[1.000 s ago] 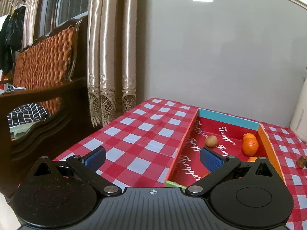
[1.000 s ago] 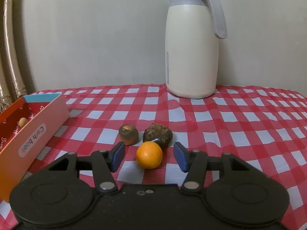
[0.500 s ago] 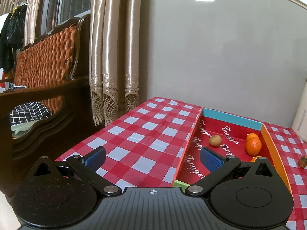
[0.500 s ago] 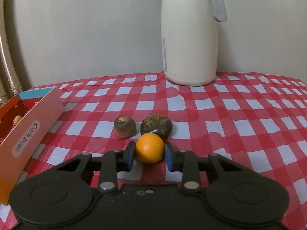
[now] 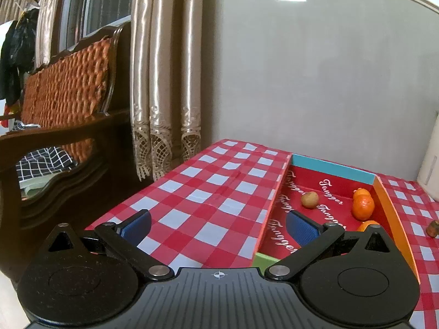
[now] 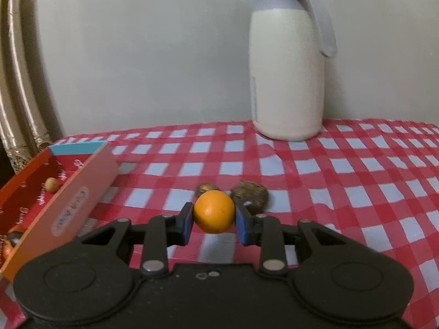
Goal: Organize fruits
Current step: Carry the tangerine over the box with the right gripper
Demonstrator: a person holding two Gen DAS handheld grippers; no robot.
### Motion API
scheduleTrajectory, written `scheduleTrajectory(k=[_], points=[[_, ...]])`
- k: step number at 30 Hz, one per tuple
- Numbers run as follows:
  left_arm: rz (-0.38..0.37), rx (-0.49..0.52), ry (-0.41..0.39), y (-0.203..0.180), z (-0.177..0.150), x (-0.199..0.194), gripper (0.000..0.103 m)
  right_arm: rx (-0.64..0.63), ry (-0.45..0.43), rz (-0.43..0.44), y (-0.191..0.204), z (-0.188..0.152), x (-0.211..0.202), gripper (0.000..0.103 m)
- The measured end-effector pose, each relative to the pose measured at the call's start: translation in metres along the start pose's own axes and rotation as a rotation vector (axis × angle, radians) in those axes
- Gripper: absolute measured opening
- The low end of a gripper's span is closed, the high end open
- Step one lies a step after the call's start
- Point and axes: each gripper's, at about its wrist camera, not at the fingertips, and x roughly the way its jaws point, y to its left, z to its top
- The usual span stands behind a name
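Note:
My right gripper (image 6: pixel 214 223) is shut on a small orange (image 6: pixel 214 211), its blue pads pressing both sides, a little above the checked cloth. Just behind it lie a small brown fruit (image 6: pixel 206 187) and a dark rough fruit (image 6: pixel 250 195). The red box (image 6: pixel 76 192) stands at the left in the right wrist view. In the left wrist view the same box (image 5: pixel 332 170) holds a small tan fruit (image 5: pixel 310 200) and oranges (image 5: pixel 363 205). My left gripper (image 5: pixel 218 226) is open with nothing between its fingers, over the box's near left corner.
A cream thermos jug (image 6: pixel 288 65) stands at the back against the wall. Left of the table are a dark wooden bench (image 5: pixel 65 126) and curtains (image 5: pixel 164 76). A brown fruit (image 5: pixel 433 228) lies on the cloth right of the box.
The right gripper's jaws closed on the orange and lifted it slightly off the cloth, drifting toward the box. The left gripper's view shifted a little to the left.

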Motion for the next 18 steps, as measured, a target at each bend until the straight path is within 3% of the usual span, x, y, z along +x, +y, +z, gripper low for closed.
scheduleTrajectory(k=[18], points=[[0.035, -0.031, 0.018, 0.034, -0.004, -0.005, 0.103, -0.07, -0.058, 0.122, 0.065, 0.009, -0.026, 0.03]])
